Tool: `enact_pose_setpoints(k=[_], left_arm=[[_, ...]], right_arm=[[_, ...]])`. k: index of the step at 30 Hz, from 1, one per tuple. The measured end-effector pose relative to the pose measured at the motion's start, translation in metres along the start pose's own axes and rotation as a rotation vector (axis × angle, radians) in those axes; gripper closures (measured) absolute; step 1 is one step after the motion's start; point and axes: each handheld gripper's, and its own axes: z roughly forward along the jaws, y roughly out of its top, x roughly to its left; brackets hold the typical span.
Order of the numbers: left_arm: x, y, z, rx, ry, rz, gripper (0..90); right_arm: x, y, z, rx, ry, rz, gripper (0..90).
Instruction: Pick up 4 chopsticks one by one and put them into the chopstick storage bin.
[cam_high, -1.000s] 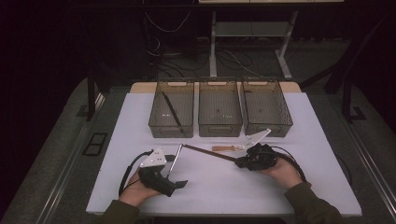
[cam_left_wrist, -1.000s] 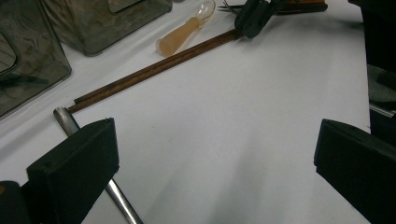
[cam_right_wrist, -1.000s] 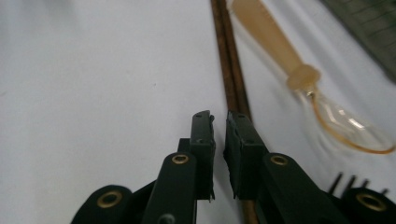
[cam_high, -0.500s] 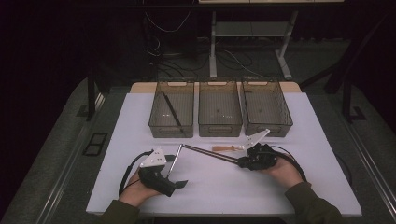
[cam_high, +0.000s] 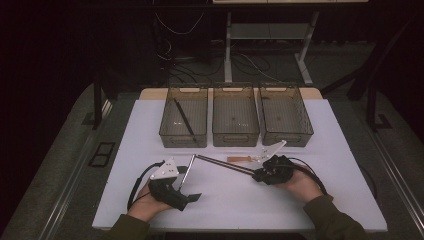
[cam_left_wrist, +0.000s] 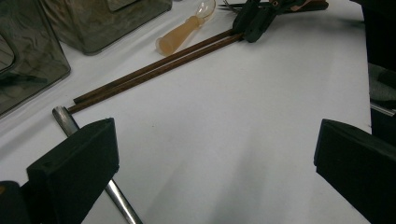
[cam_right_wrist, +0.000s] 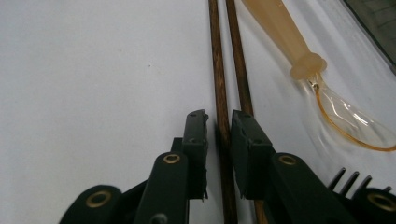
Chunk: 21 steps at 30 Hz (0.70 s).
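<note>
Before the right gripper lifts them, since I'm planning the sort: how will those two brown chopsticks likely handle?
The chopsticks look thin, straight and rigid, so probably stiff and light. The right gripper has its jaws about one stick near its end; the other may stay behind. Held that far out, the long stick might droop or swivel.

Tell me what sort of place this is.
Probably a lab or recording workstation: a white table with three smoky clear plastic bins in a row, loose cables on the dark floor behind, and cutlery laid out for sorting.

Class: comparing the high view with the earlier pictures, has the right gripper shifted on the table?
No. The right gripper sits in the same spot below the rightmost bin, jaws around a chopstick.
</note>
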Motion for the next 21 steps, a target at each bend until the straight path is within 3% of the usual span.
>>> enact_pose_setpoints(k=[8,21], left_arm=[[0.0000,0.0000,0.0000,0.002,0.001,0.002,0.0],[0.0006,0.0000,-0.0006,-0.003,0.000,0.002,0.0]], right_arm=[[0.0038,0.0028,0.0004,0.015,-0.037,-0.020,84.1],[-0.0009,0.0013,-0.0009,0.001,-0.002,0.005,85.3]])
